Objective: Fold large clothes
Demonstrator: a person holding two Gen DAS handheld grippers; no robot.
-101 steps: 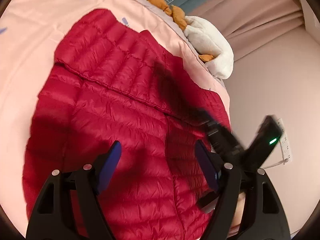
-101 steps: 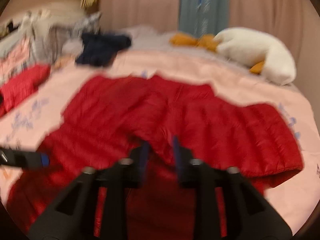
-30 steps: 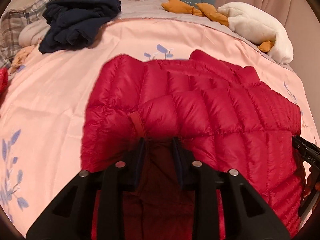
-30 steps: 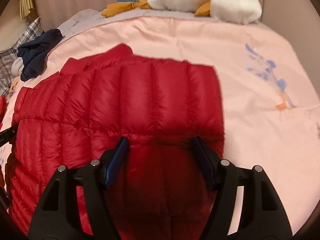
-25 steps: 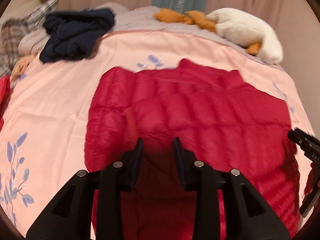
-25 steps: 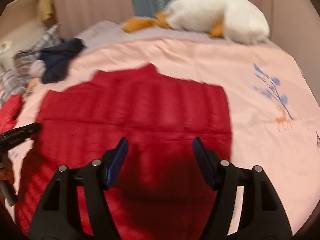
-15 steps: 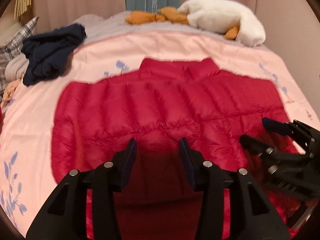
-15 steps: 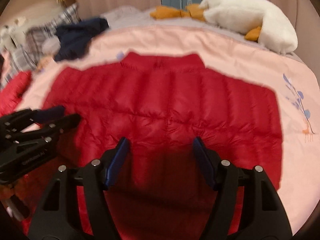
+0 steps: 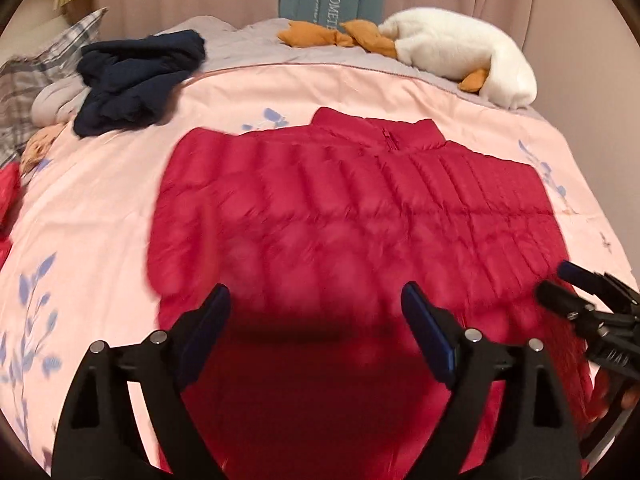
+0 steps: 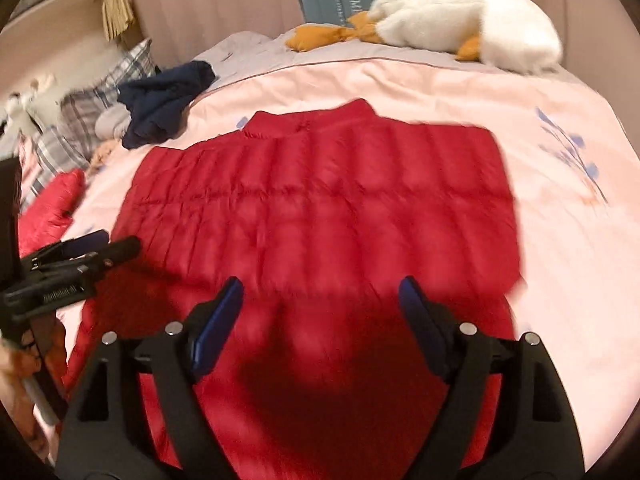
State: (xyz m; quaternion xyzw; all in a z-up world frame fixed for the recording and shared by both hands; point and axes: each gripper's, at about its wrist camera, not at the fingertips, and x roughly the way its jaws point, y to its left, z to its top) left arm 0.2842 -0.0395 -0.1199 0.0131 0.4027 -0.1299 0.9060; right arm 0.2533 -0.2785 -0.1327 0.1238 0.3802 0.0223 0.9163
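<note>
Hovering with fingers spread wide and empty, the left gripper (image 9: 316, 312) and right gripper (image 10: 320, 304) have both let go of the red down jacket (image 9: 352, 216); a second ago the left was pinched on it. The jacket now lies on the pink bed cover (image 9: 100, 200), sleeves folded in, collar far. Judging by that, the bottom-up fold comes next.
</note>
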